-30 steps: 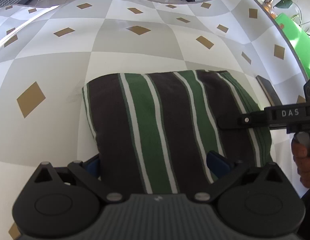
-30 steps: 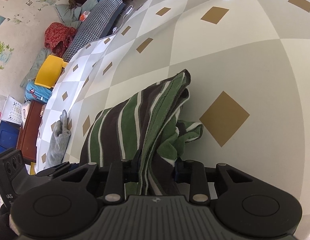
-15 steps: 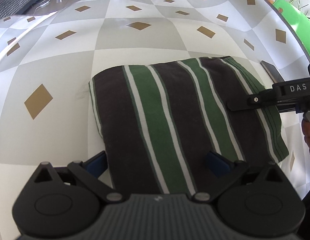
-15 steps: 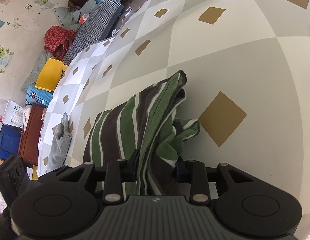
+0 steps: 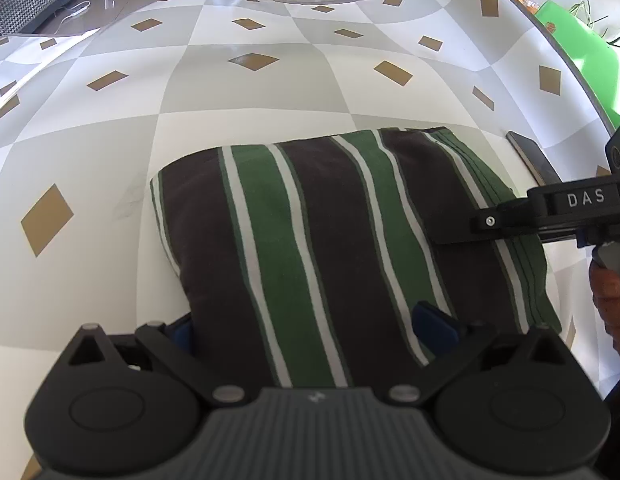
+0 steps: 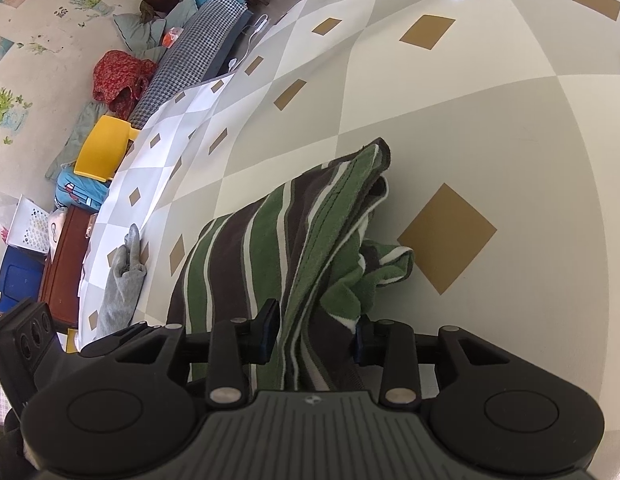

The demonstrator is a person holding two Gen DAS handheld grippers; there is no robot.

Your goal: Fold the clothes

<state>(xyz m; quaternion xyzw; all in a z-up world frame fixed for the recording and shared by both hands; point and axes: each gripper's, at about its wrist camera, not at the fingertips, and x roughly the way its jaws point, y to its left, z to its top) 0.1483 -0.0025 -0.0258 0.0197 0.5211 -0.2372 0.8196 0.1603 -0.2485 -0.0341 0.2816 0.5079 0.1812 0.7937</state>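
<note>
From the left wrist camera: a folded striped garment (image 5: 329, 240), in dark brown, green and white bands, lies flat on a table covered by a checked cloth (image 5: 246, 112) with tan diamonds. The left gripper (image 5: 310, 328) reaches over the garment's near edge with its blue-padded fingers (image 5: 431, 322) spread wide, one on each side of the fabric, not pinching it. The right gripper (image 5: 461, 232) comes in from the right edge over the garment's far right side, held by a hand (image 5: 609, 300). A dark phone (image 5: 533, 156) lies just beyond the garment.

From the right wrist camera: the right gripper (image 6: 313, 332) is clenched on the garment's (image 6: 270, 248) layered edge, the stacked folds running up between its pads. The rest of the garment rests on the tablecloth (image 6: 469, 112). A grey glove-like cloth (image 6: 122, 280) lies farther left on the table.
</note>
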